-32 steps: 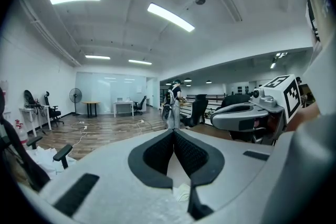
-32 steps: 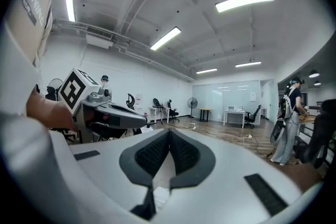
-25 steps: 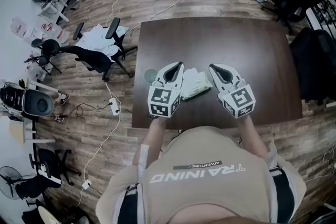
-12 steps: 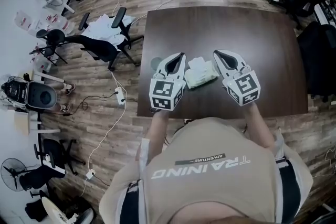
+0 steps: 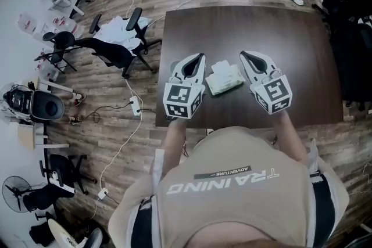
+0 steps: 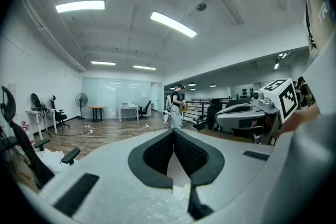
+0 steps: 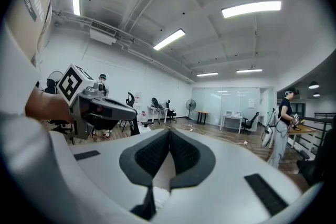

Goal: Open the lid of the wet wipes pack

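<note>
The shirt [image 5: 232, 194] reads "TRAINING" with a small "ADVENTURE" strip above it, upside down in the head view; no print on the wipes pack [image 5: 225, 77] is legible. The pack lies on the table [image 5: 290, 38] between the left gripper [image 5: 199, 57] and right gripper [image 5: 244, 55], both with jaws closed on nothing. As a second ago, they flank the pack without touching it.

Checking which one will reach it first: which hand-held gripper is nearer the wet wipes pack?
Right, by a little. The right hand-held gripper sits by the pack at its right edge; the left hand-held gripper flanks its left side, slightly farther off.
</note>
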The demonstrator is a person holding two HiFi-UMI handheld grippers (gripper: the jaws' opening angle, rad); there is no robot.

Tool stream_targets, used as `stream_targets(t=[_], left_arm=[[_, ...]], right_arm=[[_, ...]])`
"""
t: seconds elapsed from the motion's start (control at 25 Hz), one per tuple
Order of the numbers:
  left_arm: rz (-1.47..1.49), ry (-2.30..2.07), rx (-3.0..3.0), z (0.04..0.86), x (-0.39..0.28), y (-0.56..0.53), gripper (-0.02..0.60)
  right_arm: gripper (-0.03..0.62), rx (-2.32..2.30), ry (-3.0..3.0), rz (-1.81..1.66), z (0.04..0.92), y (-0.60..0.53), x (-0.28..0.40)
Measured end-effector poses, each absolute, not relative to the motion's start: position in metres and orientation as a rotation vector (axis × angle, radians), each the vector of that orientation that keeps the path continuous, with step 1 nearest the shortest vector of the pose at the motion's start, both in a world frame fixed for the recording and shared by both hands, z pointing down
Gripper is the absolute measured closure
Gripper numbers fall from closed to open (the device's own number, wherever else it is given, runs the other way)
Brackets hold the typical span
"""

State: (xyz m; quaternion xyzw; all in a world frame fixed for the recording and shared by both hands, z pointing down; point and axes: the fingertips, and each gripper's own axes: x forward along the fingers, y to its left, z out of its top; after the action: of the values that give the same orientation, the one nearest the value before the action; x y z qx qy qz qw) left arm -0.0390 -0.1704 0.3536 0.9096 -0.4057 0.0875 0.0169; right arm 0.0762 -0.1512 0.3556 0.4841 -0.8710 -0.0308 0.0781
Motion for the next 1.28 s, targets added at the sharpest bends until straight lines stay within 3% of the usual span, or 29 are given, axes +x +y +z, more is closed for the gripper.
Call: stream_targets(t=[1.28], left_arm=[[0.272,-1.294,2.812,0.35,-0.051,-0.189,0.572]], right_arm=[[0.58,1.433,-2.611,-0.061,0.361,-0.161,0.077]])
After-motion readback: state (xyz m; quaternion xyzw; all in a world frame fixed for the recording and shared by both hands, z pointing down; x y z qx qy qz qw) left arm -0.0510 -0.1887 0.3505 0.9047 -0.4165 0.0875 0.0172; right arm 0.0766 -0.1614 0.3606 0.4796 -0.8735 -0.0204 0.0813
